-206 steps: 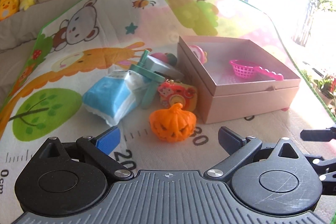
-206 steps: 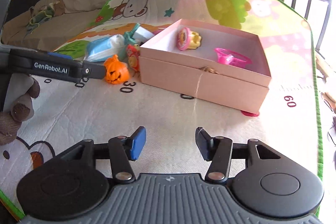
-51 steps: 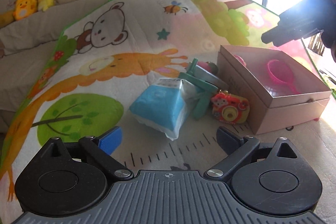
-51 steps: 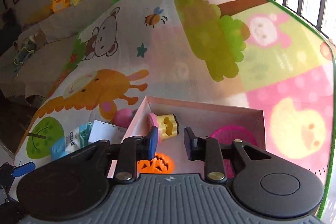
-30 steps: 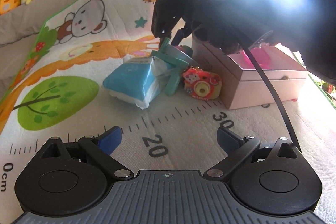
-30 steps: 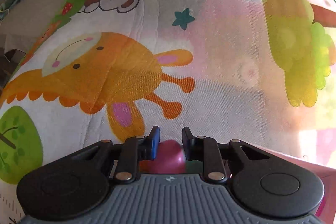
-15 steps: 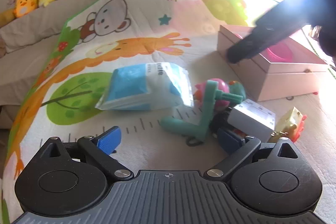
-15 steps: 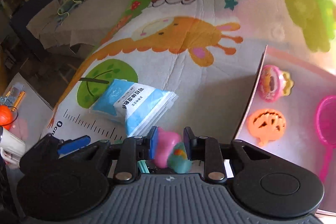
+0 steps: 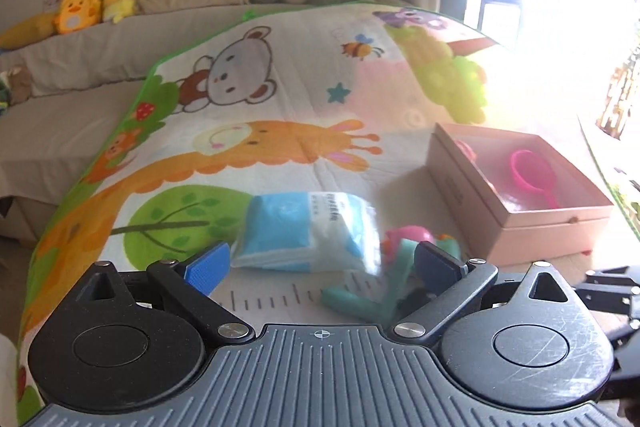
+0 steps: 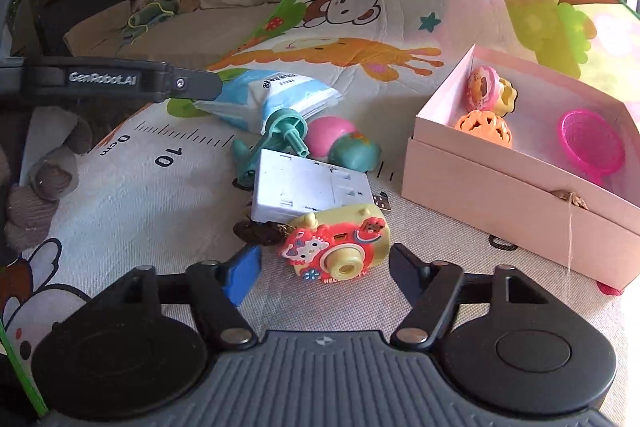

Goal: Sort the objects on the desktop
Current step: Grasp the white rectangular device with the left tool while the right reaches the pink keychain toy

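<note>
Sunlight is flooding the play mat (image 10: 132,203), where the right gripper (image 10: 324,267) is hovering with jaws spread wide around the toy camera (image 10: 338,247), near the pink box (image 10: 500,187). Hard, light plastic, probably slick; squeezing its flat sides looks safest. Nearby the left gripper (image 9: 322,261) is hanging open, holding nothing.

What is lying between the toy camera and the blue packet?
In the right wrist view, the white adapter and the teal toy lie between the camera and the packet.
</note>
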### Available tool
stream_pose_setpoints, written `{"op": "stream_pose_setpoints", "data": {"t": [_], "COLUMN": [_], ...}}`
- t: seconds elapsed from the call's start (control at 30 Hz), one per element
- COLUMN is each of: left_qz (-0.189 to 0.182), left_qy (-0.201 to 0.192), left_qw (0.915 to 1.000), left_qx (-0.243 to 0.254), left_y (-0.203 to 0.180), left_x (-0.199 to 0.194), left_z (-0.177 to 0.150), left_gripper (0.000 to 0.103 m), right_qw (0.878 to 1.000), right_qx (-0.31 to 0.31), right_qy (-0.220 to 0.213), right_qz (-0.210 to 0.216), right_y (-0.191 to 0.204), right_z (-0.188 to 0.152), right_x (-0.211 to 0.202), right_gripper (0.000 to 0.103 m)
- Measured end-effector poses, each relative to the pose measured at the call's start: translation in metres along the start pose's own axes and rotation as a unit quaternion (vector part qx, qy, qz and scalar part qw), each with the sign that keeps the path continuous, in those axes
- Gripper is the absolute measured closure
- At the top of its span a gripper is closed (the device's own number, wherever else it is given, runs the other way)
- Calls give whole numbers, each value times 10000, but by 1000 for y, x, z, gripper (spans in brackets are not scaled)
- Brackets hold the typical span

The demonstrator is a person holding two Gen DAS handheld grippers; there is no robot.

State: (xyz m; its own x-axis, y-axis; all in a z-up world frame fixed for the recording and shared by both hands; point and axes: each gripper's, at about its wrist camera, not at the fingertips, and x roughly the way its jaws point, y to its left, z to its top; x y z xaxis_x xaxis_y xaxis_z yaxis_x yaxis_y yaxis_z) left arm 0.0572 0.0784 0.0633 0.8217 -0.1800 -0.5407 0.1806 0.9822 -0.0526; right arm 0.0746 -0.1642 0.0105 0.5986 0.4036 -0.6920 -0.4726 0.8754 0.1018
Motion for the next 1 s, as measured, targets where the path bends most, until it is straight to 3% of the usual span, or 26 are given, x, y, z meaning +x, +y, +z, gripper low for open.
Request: {"op": "stream_pose_setpoints", "data": {"t": [0.03, 0.17, 0.33, 0.47, 0.6, 0.73, 0.8, 0.83, 0.93, 1.0], "left_qz": [-151, -661, -751, -849, -196, 674, 855, 775, 36, -287], "left_qy": [-12, 71, 386, 553, 425, 337, 318, 305, 297, 271], "left_qw": [9998, 9949, 9892, 9851, 9784, 9787, 9788, 9808, 9880, 9878], "left_qx": [151, 760, 1194, 1392, 2013, 1909, 1835, 1762, 1517, 1506], "left_y": [-8, -42, -84, -105, -113, -85, -72, -67, -63, -72], "left_x": [-2, -3, 24, 39, 44, 46, 44, 40, 26, 23], "left_z": [-2, -14, -30, -38, -48, -38, -33, -30, -23, -22], "left_gripper": [2, 1, 2, 2, 1, 1, 2, 2, 1, 1], "right_qw": [9999, 9988, 9955, 9947, 9936, 9946, 9953, 9957, 9966, 9966], "right_qx": [99, 323, 460, 433, 481, 326, 254, 224, 115, 28], "right_qy": [-60, -320, -326, -311, -404, -449, -410, -387, -289, -218], "right_qz": [68, -175, -760, -877, -938, -874, -841, -810, -765, -788], "right_y": [-4, -25, -42, -46, -47, -39, -35, -33, -26, -22], "right_z": [0, -7, -24, -35, -38, -39, -39, -40, -44, -46], "right_x": [-6, -42, -79, -92, -99, -99, -96, -94, -87, -82], "right_gripper": [62, 62, 62, 56, 45, 33, 31, 31, 31, 31]}}
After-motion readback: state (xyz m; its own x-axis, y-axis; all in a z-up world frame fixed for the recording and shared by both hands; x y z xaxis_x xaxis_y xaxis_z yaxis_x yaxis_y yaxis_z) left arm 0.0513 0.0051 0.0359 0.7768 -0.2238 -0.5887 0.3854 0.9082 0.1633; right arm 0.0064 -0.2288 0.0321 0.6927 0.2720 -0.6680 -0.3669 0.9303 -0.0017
